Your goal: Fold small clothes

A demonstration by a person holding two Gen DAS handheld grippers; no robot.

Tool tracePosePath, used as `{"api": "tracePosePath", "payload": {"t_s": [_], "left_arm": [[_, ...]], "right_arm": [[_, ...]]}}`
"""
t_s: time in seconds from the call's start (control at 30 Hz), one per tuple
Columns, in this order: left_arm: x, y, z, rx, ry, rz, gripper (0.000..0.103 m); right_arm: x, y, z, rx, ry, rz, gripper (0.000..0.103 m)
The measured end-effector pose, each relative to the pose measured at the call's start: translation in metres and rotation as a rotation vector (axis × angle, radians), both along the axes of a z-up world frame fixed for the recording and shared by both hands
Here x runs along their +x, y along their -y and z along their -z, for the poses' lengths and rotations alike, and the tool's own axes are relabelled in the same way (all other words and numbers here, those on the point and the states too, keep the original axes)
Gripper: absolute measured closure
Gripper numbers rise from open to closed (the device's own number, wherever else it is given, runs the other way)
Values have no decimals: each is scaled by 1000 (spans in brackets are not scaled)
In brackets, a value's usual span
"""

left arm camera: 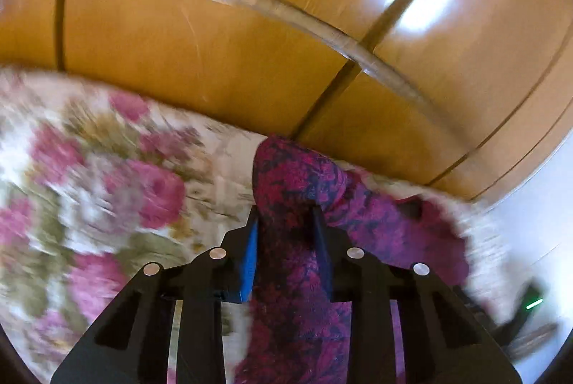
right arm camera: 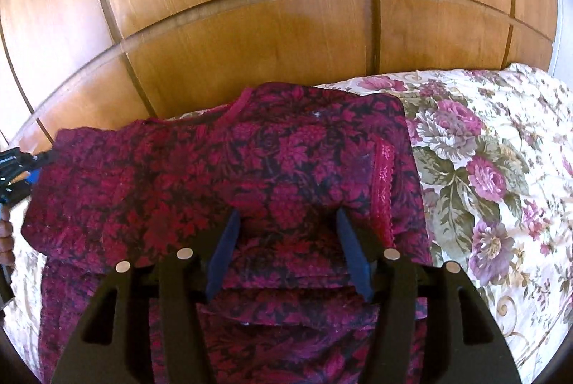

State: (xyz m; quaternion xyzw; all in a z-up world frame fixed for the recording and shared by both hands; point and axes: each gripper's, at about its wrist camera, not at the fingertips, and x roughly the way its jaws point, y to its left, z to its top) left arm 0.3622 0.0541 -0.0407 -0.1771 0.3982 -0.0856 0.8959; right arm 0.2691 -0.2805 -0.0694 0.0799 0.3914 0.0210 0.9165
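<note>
The left tool (left arm camera: 284, 221) pinches a raised fold of the magenta garment (left arm camera: 297, 176) above the floral bedspread (left arm camera: 107, 169).

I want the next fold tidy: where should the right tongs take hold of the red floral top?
Probably the folded right edge of the red floral top, by the pink trim, coming from the bedspread side: that edge lies flat, straight and clear, and the left tongs grip the opposite end.

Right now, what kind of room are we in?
Probably a bedroom. A flowery bedspread covers a soft bed, tall wooden wardrobe doors stand right behind it, and a dark red patterned top lies spread out on the bed for folding.
</note>
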Motion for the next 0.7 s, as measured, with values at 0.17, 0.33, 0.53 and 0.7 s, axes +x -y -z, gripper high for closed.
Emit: {"api": "tracePosePath", "payload": {"t_s": [0.17,0.33,0.53,0.7], "left_arm": [[13,20,37,276,-76,-68,69],[-5,20,7,294,-19,-172,59],[-50,50,-7,339,81,-24,59],[-40,62,24,389,-8,-34,58]], "right_arm": [[6,-18,1,-119,-2,-9,41],[5,-11,3,-95,1,-5,40],[5,-8,3,-101,7,-3,40],[4,-8,3,-108,13,-4,40]]}}
